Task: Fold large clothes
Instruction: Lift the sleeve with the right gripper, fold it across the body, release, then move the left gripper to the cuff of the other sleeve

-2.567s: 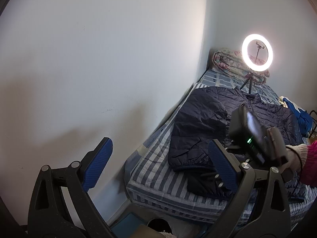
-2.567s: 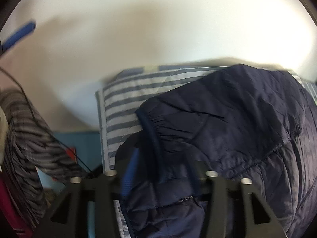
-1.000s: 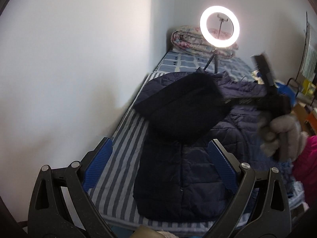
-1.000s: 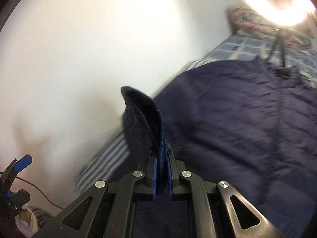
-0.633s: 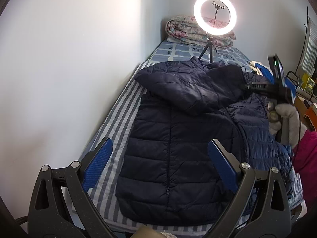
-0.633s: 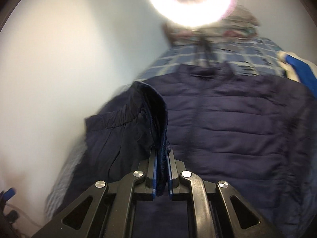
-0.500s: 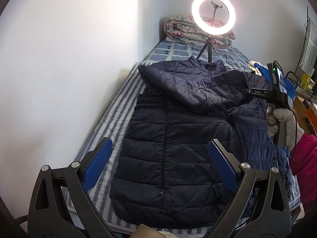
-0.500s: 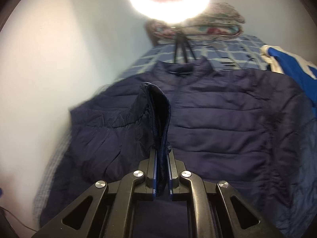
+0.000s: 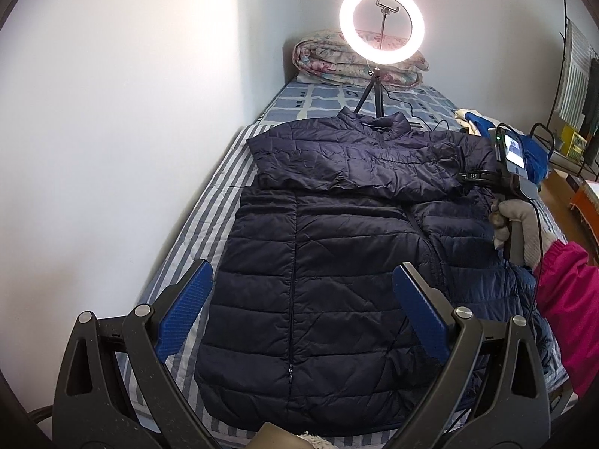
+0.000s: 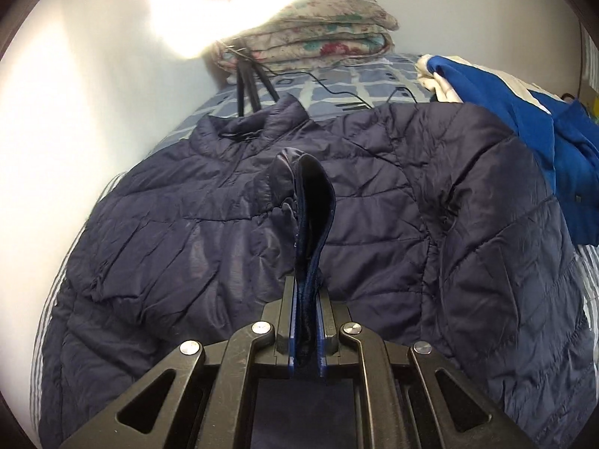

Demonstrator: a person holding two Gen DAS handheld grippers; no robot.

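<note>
Left tongs (image 9: pixel 299 303) spread wide and empty; right tongs (image 10: pixel 307 331) clamped tight on fabric.

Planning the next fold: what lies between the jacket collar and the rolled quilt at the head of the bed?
In the left wrist view, the ring light's tripod stands between jacket and quilt.

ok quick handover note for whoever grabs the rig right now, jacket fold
Right gripper: jaws shut on the sleeve cuff, held above the chest of the navy puffer jacket.
Left gripper: jaws open, holding nothing, hovering over the hem end.
Jacket lies flat, front up and zipped, on the striped bed, collar toward the ring light. A blue garment lies beside its far shoulder.
Done: the wall-side sleeve is drawn across the chest.
Left: release that cuff, probably fold the other sleeve in, then fold the body.
</note>
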